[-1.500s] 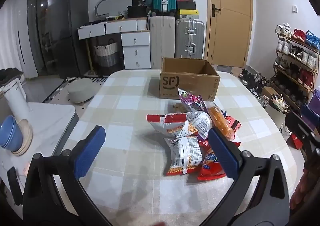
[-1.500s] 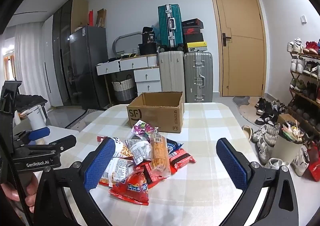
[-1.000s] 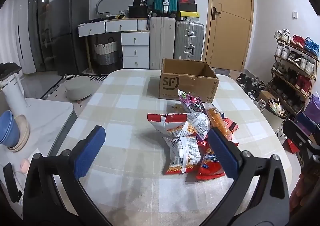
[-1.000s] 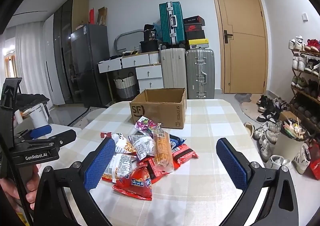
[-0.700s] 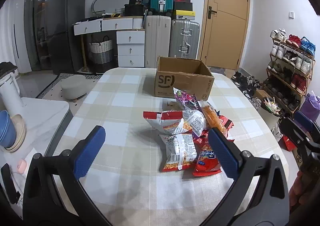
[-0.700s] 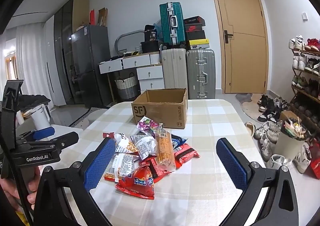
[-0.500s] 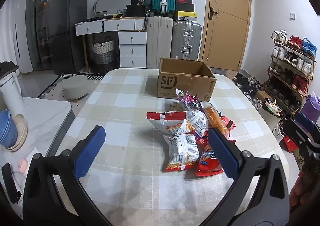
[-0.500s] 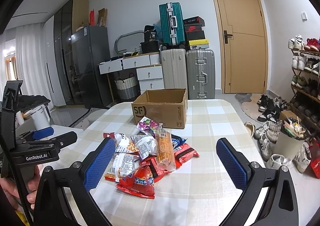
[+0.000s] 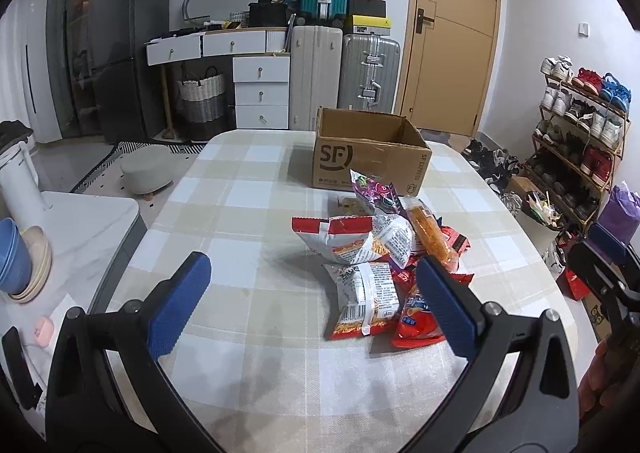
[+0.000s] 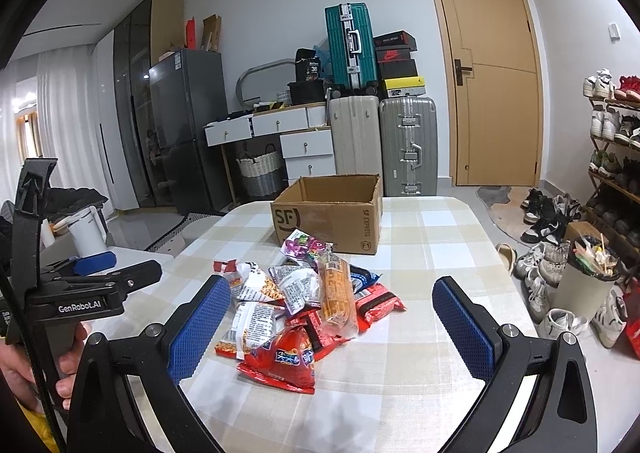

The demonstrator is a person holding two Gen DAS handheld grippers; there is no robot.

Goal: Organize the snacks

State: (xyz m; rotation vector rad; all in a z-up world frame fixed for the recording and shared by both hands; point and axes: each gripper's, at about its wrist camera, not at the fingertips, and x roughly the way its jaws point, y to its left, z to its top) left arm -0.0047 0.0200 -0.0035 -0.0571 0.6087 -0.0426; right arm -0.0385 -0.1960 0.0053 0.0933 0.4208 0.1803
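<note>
A heap of snack packets (image 9: pixel 380 253) lies in the middle of the checked tablecloth (image 9: pixel 248 213), a little toward the right side. On top of the pile a long orange packet (image 10: pixel 338 293) leans across the others, with a purple packet (image 9: pixel 376 195) behind it, nearest the box. A red and white packet (image 9: pixel 340 237) sits at the left of the heap, a white packet of sticks (image 9: pixel 366 299) lies in front of it, and a red triangular packet (image 10: pixel 286 357) is nearest the table's front edge. Just behind the pile stands an open cardboard box (image 9: pixel 370 155) with its flaps up; its inside is not visible from here.

The left gripper (image 9: pixel 312 309) hangs over the near side of the table with its blue pads spread wide and nothing between them. The right gripper (image 10: pixel 330 329) hovers above the front of the heap, likewise spread wide and empty. A hand (image 10: pixel 28 377) grips the left tool's handle.

Beyond the table are a white set of drawers (image 9: pixel 260 85), three suitcases (image 9: pixel 344 69), a dark fridge (image 9: pixel 124 45), a wooden door (image 9: pixel 456 33) and a shoe rack (image 9: pixel 580 133) on the right.
</note>
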